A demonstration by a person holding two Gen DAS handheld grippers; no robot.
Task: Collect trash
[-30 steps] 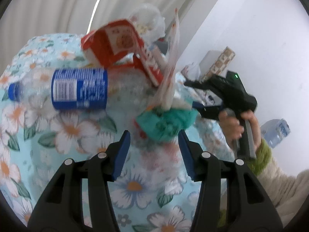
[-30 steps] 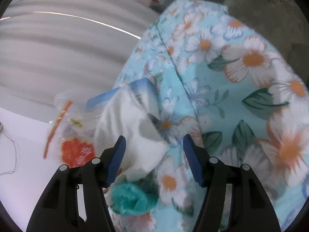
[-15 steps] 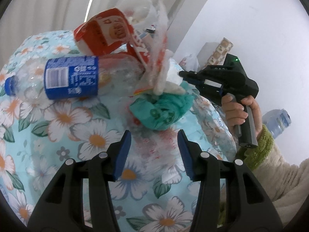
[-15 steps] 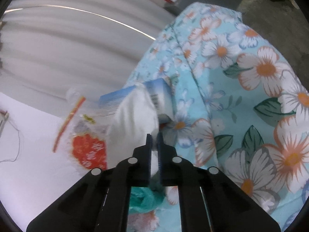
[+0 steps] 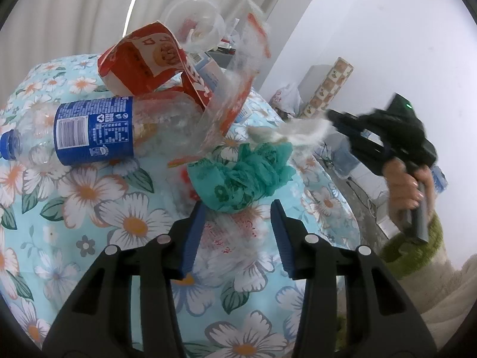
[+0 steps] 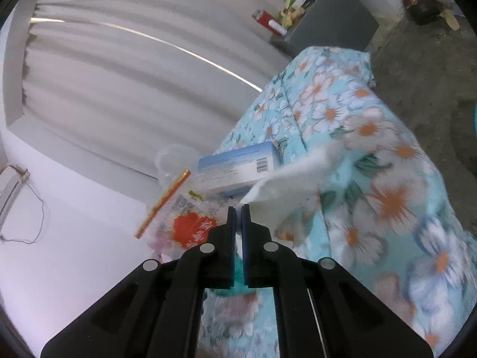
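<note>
A trash pile lies on the flowered cloth [image 5: 89,197]: a blue-labelled plastic bottle [image 5: 95,131], a red carton [image 5: 149,56], a clear cup [image 5: 193,21], a clear wrapper [image 5: 235,104] and a crumpled teal bag [image 5: 241,176]. My left gripper [image 5: 237,223] hovers just short of the teal bag. Its jaws are closing over a clear bag with red print [image 5: 235,238], and the pads do not press on it. My right gripper [image 6: 238,208] is shut on a white tissue [image 6: 298,185], held off the pile to the right. The left wrist view shows that tissue [image 5: 298,131] stretched out from the right gripper [image 5: 331,116].
A blue and white box [image 6: 238,167] lies at the back of the pile. A patterned roll [image 5: 328,86] leans on the white wall. A grey cabinet [image 6: 331,21] with small items stands beyond the table's far end, above a concrete floor [image 6: 432,68].
The right gripper went from open around the tissue to shut on it, then pulled it up and away from the pile. The left gripper stayed put and its jaws narrowed slightly.
</note>
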